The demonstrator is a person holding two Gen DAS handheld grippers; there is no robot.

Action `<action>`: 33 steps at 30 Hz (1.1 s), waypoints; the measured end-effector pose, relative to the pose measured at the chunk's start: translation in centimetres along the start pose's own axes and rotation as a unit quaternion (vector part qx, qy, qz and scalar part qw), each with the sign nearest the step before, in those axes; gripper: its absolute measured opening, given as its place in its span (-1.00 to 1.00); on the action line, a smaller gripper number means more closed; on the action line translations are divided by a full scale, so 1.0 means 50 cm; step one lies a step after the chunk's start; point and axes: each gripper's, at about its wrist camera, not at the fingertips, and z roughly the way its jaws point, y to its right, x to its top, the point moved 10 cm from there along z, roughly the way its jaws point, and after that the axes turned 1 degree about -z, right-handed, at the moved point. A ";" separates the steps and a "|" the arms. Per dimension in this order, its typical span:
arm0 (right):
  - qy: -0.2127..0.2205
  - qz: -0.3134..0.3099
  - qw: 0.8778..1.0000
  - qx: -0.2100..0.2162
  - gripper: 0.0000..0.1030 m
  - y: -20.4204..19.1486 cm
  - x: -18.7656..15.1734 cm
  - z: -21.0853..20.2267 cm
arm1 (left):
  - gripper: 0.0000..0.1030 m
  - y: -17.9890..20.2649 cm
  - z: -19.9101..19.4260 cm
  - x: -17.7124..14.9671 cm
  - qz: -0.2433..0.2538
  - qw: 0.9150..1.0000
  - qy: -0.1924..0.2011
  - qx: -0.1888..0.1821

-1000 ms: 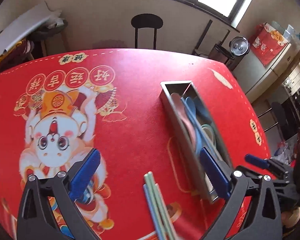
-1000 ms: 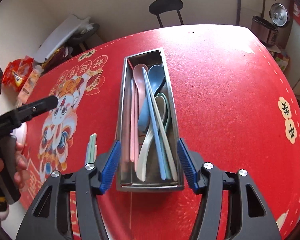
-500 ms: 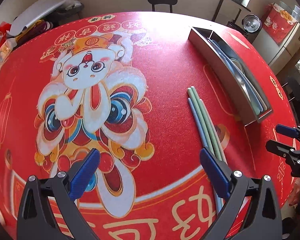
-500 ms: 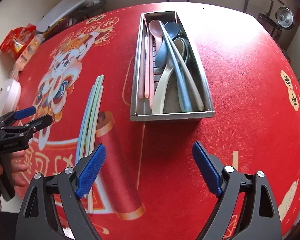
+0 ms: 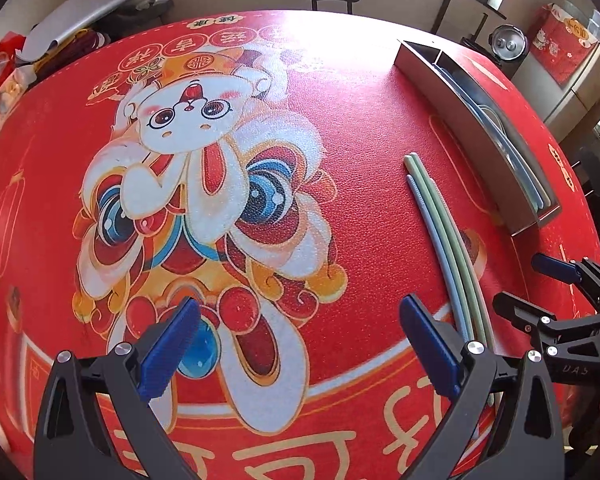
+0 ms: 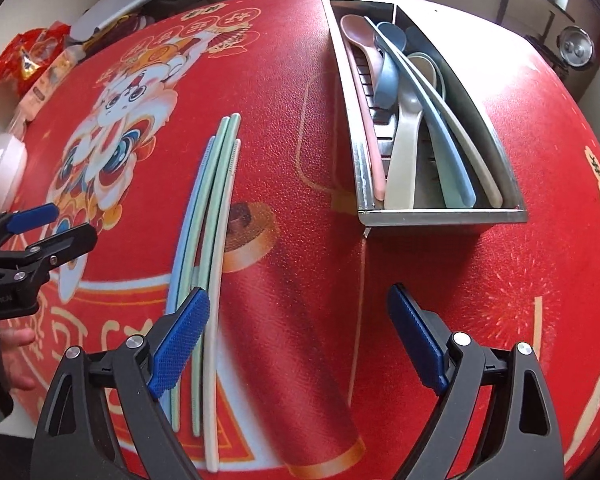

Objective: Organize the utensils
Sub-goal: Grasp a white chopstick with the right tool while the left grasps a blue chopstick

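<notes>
— Right gripper (image 6: 298, 336)?
— Spread wide, nothing between the pads; left pad (image 6: 180, 340) riding just over the loose chopsticks (image 6: 216, 216).
— Left gripper (image 5: 296, 346)?
— Also parted and empty, hovering above the lion print (image 5: 188, 184), chopsticks off by its right finger.
— Location of those chopsticks?
— Flat on the red tablecloth (image 6: 440, 264), bunched side by side, pale blue, green and cream, well apart from the metal tray (image 6: 444, 216). Tray already loaded with spoons (image 6: 404, 148) and more chopsticks.
— Handling?
— Probably light, stiff, smooth plastic; likely to roll or scissor apart if pinched singly. Slim, lying flush, so hard to get under.
— Where to grip?
— Best across the whole bundle, near mid-length for balance, pads square to the shafts. Near-end grab risks drooping tips fouling the tray rim.
</notes>
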 end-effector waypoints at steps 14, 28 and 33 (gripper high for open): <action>-0.011 -0.024 0.999 -0.048 0.71 -0.018 -0.003 0.021 | 0.89 -0.014 0.012 -0.006 0.003 1.000 -0.008 -0.009; -0.044 -0.039 0.998 -0.033 0.42 -0.007 -0.060 0.000 | 0.89 -0.022 0.034 -0.016 -0.007 1.000 -0.019 0.003; -0.043 -0.046 0.998 -0.021 -0.30 -0.002 -0.076 -0.024 | 0.89 -0.018 0.041 -0.017 -0.004 0.999 -0.023 0.028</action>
